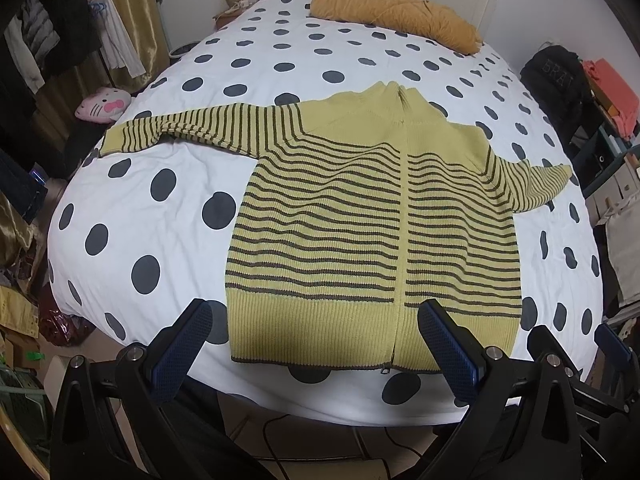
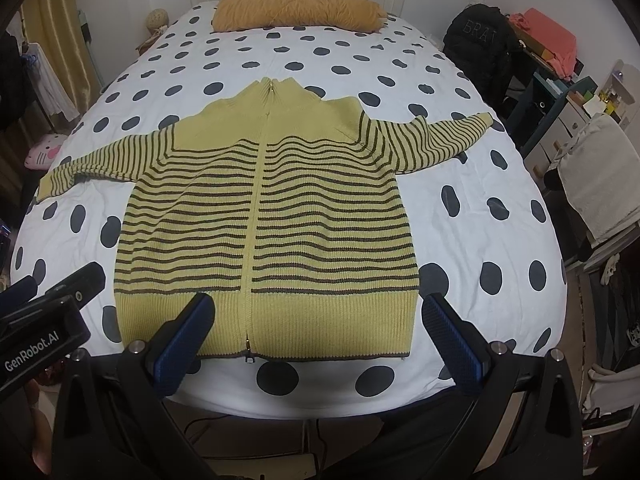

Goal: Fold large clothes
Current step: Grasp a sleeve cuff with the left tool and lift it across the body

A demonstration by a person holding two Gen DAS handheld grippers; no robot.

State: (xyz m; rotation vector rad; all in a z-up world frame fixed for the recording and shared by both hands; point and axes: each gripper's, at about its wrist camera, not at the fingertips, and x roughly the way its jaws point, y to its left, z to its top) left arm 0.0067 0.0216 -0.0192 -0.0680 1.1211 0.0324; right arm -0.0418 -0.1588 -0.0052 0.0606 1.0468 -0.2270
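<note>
Left wrist: cardigan (image 1: 372,216) before pillow (image 1: 396,12).

Left wrist view: at the foot of the bed (image 1: 168,240), above its edge, facing toward the headboard; left tool (image 1: 316,338) frames the bottom of the picture.
Right wrist view: same foot end, set further right, also facing the headboard; right tool (image 2: 318,334) at the bottom.
Nearness: both close to the cardigan (image 1: 372,232) hem, far from the pillow (image 1: 396,10).
Shared: whole cardigan (image 2: 272,216), dotted cover, pillow (image 2: 296,8).
Cross-sight: each view catches the other tool at its lower edge.
</note>
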